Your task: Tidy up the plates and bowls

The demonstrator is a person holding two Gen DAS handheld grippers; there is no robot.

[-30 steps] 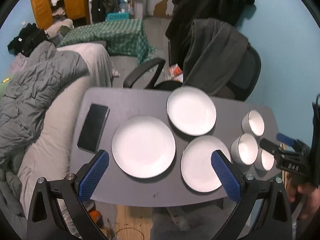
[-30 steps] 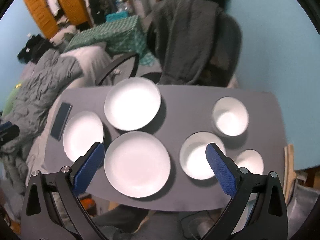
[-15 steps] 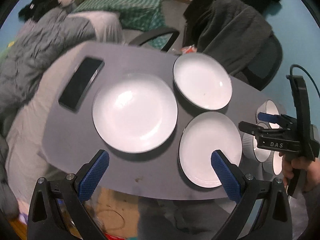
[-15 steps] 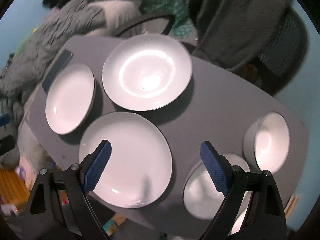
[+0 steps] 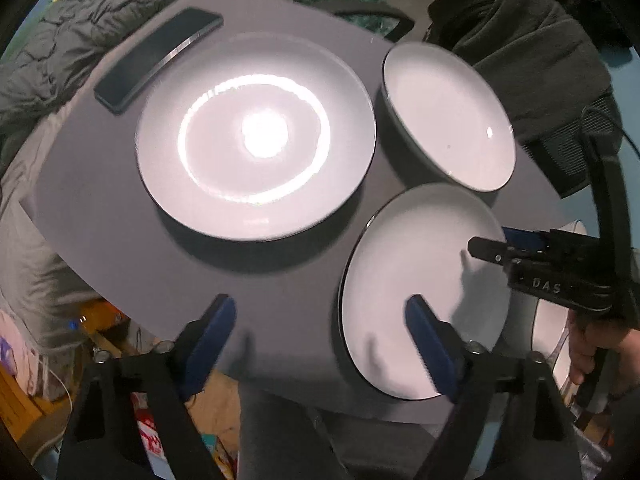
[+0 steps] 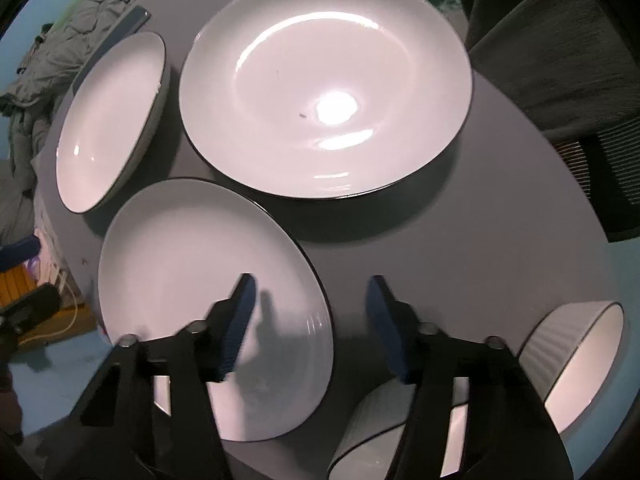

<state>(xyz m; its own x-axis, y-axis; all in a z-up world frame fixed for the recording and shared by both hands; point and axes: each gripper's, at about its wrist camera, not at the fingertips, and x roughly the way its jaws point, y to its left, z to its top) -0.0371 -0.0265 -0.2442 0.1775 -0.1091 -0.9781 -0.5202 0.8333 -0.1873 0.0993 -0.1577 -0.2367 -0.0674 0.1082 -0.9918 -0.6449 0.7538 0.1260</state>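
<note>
**Listener:** What lies under your two grippers?

**Describer:** A grey table (image 5: 120, 216) with three white plates and some bowls. Your left gripper (image 5: 320, 332) points down at the near edge. Its jaws are apart and closing. One blue pad hangs over bare table, the other over the near plate (image 5: 408, 272), whose left rim sits between them. No pad presses on it.

**Listener:** And your right gripper?

**Describer:** Your right gripper (image 6: 310, 316) hangs over the same near plate (image 6: 180, 264), from its other side. Its jaws are narrowing too. The left pad is above the plate's face, the right pad above bare table, with the plate's right rim between them. I cannot see either pad touching it.

**Listener:** What crowds the area?

**Describer:** The large plate (image 6: 324, 92) lies just beyond the near plate, their rims almost meeting. The left plate (image 5: 256, 136) lies on the near plate's other side, with a gap between them. A dark phone (image 5: 156, 56) lies just past that left plate. Close to your right gripper stand two ribbed white bowls: the front bowl (image 6: 376, 428) partly under its frame, the side bowl (image 6: 576, 360) further right. A chair draped with grey cloth (image 5: 532, 56) stands behind the table, and a rumpled grey blanket (image 5: 80, 28) lies off to the left.
</note>
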